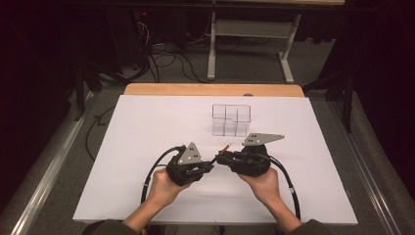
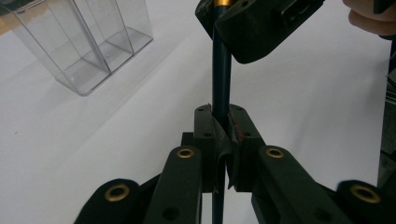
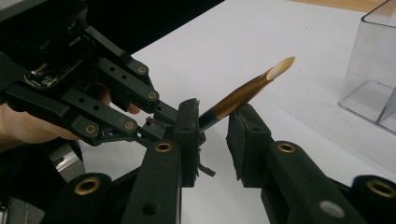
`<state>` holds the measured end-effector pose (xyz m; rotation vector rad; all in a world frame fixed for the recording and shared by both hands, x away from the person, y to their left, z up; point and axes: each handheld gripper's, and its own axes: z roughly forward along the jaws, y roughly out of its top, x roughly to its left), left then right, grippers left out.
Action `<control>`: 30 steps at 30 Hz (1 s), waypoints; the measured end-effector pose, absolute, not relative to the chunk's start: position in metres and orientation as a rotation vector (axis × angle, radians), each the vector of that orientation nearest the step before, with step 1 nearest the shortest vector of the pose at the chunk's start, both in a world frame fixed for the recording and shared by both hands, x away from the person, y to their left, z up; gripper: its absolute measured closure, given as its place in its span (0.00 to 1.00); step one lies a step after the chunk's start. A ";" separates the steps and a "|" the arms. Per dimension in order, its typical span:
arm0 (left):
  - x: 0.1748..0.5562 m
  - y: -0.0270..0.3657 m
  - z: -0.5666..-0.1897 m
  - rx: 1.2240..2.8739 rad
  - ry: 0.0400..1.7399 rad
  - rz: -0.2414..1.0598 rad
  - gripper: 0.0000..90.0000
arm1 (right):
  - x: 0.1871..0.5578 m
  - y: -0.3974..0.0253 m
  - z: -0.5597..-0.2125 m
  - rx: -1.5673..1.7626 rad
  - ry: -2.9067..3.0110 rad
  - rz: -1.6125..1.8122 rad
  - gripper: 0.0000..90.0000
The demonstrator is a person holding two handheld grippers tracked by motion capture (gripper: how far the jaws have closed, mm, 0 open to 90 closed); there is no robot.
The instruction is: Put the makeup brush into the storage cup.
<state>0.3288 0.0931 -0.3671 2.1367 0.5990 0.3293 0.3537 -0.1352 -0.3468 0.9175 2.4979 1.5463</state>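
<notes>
Low over the table, left gripper (image 2: pixel 223 135) clamps the pen (image 2: pixel 221 74); right gripper (image 3: pixel 212 140) gapes around it.

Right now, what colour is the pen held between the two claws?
Dark blue barrel, gold tapered end and a pale tip: the pen shows best in the right gripper view.
</notes>
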 end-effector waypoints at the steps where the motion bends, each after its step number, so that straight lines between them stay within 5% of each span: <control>1: 0.329 0.093 -0.367 2.136 0.598 0.335 0.93 | 0.354 -0.135 -0.347 0.918 2.497 1.552 0.85; 30: 0.327 0.091 -0.370 2.107 0.573 0.392 0.88 | 0.359 -0.136 -0.346 0.972 2.495 1.723 0.95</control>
